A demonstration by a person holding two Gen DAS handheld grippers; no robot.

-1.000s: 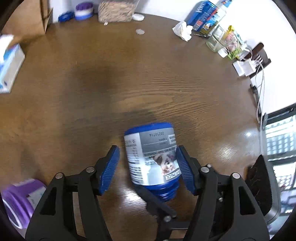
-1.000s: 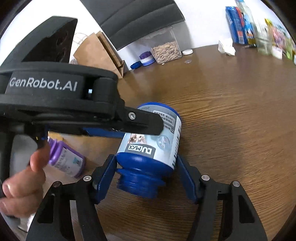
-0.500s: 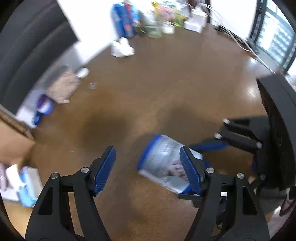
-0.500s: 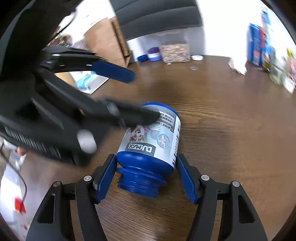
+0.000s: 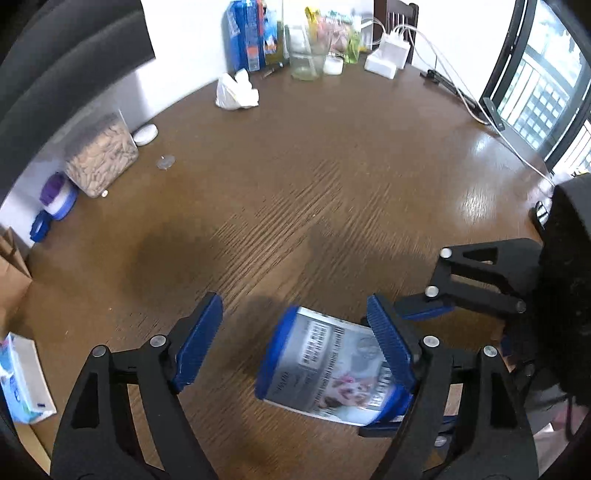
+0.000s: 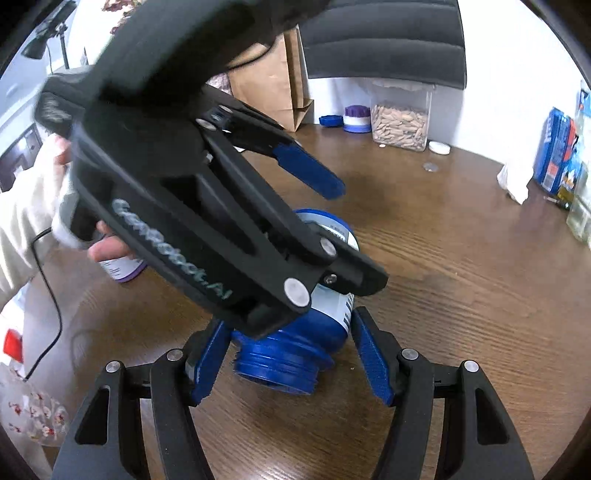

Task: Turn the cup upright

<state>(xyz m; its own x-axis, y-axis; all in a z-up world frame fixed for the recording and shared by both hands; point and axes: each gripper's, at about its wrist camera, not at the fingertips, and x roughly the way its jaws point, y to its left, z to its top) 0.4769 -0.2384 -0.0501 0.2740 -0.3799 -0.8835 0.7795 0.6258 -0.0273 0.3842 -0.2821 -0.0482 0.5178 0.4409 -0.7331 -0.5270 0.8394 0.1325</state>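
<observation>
The cup (image 5: 332, 373) is a blue container with a grey printed label, lying on its side on the brown wooden table (image 5: 295, 166). My left gripper (image 5: 295, 332) is open above it, and its right pad overlaps the cup's side in the left wrist view. In the right wrist view the cup's blue threaded mouth (image 6: 277, 365) points toward the camera. My right gripper (image 6: 291, 350) is open with one jaw on each side of the mouth end. The left gripper (image 6: 354, 236) crosses over the cup there and hides most of its body. The right gripper (image 5: 428, 310) shows at the right.
A clear box of seeds (image 5: 99, 158), a purple-and-white jar (image 5: 57, 199), a crumpled tissue (image 5: 236, 90), a blue carton (image 5: 245, 35), a glass (image 5: 304, 62) and a charger with cables (image 5: 388, 55) line the far edge. A hand (image 6: 110, 247) holds the left gripper beside a purple bottle (image 6: 122, 267).
The left gripper has swung round and risen over the cup, which now sits toward its right jaw. The right gripper stays at the mouth end, jaws as wide as before.
</observation>
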